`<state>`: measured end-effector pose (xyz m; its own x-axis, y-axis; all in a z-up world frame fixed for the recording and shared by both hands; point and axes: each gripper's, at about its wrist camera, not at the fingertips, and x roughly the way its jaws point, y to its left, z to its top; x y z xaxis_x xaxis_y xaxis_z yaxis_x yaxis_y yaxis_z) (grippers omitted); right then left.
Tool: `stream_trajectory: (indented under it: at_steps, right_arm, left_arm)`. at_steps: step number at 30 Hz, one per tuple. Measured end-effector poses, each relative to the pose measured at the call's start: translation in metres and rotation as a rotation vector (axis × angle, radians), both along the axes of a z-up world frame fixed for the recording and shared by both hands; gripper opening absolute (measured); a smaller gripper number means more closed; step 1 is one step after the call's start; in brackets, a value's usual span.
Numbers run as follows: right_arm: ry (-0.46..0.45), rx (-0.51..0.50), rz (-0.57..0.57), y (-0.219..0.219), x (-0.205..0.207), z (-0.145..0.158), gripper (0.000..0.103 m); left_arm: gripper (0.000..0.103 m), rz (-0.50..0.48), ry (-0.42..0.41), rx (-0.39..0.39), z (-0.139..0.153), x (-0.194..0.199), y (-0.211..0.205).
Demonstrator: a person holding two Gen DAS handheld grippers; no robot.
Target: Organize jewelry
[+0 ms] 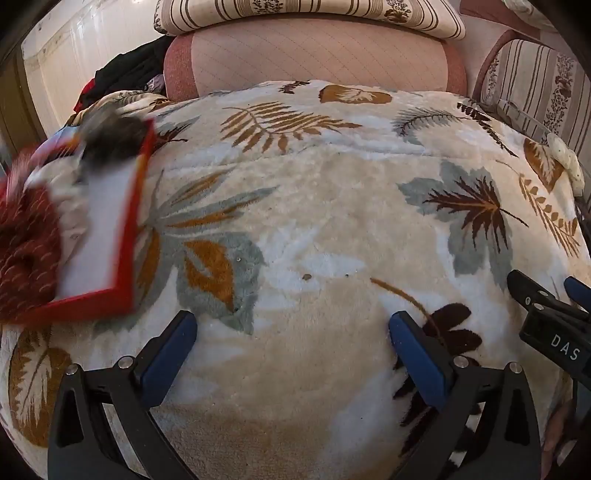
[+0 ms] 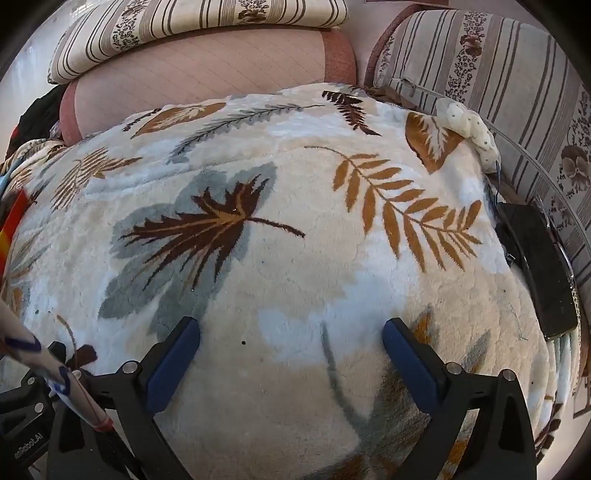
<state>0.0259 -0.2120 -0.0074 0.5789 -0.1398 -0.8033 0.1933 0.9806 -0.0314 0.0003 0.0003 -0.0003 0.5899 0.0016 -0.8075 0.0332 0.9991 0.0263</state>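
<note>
Red-rimmed tray [image 1: 122,236] — blurred, perhaps white-lined

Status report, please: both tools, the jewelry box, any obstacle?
Left tool open, empty, over leaf-pattern fleece blanket. Right tool open, empty. Red-rimmed white-lined box far left, blurred; no jewelry discernible. Path clear.

A home bedroom — leaf-print blanket [image 1: 314,206], striped pillows [image 2: 192,22].
</note>
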Motion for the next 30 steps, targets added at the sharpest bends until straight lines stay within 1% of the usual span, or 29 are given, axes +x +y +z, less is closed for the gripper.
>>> stream_trajectory:
  at_steps: [5,7,8,11,30]
  right_arm:
    - [0.004,-0.003,0.001,0.0005,0.0009,-0.0007,0.102]
    - [0.003,-0.001,0.001,0.0001,0.0011,-0.0008,0.102]
    - [0.003,-0.001,0.002,0.0001,0.001,-0.0007,0.102]
    - [0.002,0.0,0.0,0.0004,0.0012,-0.0008,0.102]
    - [0.001,0.011,0.002,0.0003,0.001,-0.0015,0.102]
  left_arm:
    - [0.103,0.0,0.001,0.001,-0.0001,-0.0016,0.0018]
    - [0.103,-0.001,0.016,-0.002,0.0001,0.002,0.0039]
    - [0.103,0.0,0.008,0.015,-0.001,0.001,-0.0011]
    - [0.103,0.0,0.009,0.018,0.0015,0.0013,-0.0038]
    - [0.103,-0.005,0.004,0.009,-0.0006,-0.0014,-0.002]
